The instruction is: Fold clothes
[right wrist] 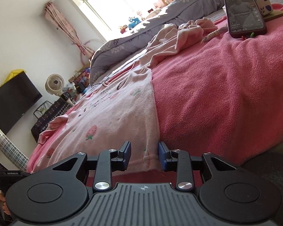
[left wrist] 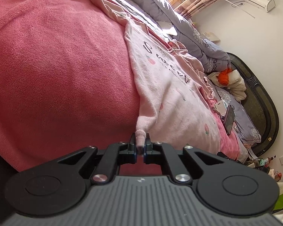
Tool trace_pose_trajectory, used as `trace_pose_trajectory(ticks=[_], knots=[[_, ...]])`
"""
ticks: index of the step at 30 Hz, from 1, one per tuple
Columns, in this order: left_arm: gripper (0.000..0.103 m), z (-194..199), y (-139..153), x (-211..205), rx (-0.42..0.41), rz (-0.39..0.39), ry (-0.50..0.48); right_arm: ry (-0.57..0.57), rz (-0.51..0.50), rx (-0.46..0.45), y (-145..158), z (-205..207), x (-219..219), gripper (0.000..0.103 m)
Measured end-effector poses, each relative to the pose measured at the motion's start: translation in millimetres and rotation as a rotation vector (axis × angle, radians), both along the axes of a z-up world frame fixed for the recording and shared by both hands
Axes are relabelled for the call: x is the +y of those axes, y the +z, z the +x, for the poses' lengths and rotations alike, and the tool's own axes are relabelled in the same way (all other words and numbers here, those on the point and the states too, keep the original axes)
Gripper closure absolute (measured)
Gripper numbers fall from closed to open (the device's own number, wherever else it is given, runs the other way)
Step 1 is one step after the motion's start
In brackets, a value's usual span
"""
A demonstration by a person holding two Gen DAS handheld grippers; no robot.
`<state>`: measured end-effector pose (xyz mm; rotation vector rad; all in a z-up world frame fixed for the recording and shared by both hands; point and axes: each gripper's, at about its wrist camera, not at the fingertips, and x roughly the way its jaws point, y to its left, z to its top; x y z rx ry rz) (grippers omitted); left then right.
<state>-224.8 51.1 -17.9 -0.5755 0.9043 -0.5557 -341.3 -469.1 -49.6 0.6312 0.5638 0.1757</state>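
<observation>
Nearest to me, my left gripper (left wrist: pixel 141 144) has its fingers pressed together on a small bunched corner of the pale pink fleecy top printed with strawberries and dark lettering (left wrist: pixel 166 86), so that hem corner is secured. My right gripper (right wrist: pixel 144 154) has its fingers spread, with the opposite hem corner of the same top (right wrist: pixel 113 113) lying between them; the pads do not look to be pressing on the cloth, so I judge that grip is not yet made.

Beyond the grippers the top lies spread out flat, print up, on the coral-red terry blanket (right wrist: pixel 226 94) covering the bed. I see no fold in it, so I reckon the folding proper has barely begun: both corners need holding before the hem can be carried over.

Farther off a crumpled heap of light pink clothing (right wrist: pixel 181 35) waits unfolded, beside a dark smartphone propped upright (right wrist: pixel 244 13), with the grey patterned duvet (right wrist: pixel 141 39) behind.
</observation>
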Motion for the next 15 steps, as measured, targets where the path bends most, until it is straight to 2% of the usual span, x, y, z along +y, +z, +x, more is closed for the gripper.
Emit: trace_pose_trajectory(ticks=[1, 3, 6, 9, 15], knots=[[0.101, 0.3, -0.2, 0.1, 0.002, 0.000, 0.000, -0.003, 0.014, 0.003, -0.9, 0.4, -1.1, 0.072], [0.101, 0.0, 0.0, 0.7, 0.002, 0.000, 0.000, 0.002, 0.043, 0.004, -1.7, -0.1, -2.1, 0.080], [0.101, 0.5, 0.0, 0.6, 0.003, 0.001, -0.002, 0.001, 0.051, -0.002, -1.0, -3.6, -2.4, 0.083], [0.101, 2.1, -0.7, -0.1, 0.008, 0.007, -0.002, -0.017, 0.021, 0.018, -3.3, -2.3, -2.9, 0.083], [0.101, 2.4, -0.3, -1.6, 0.010, 0.007, -0.003, 0.015, 0.037, 0.038, -11.4, 8.5, 4.2, 0.080]])
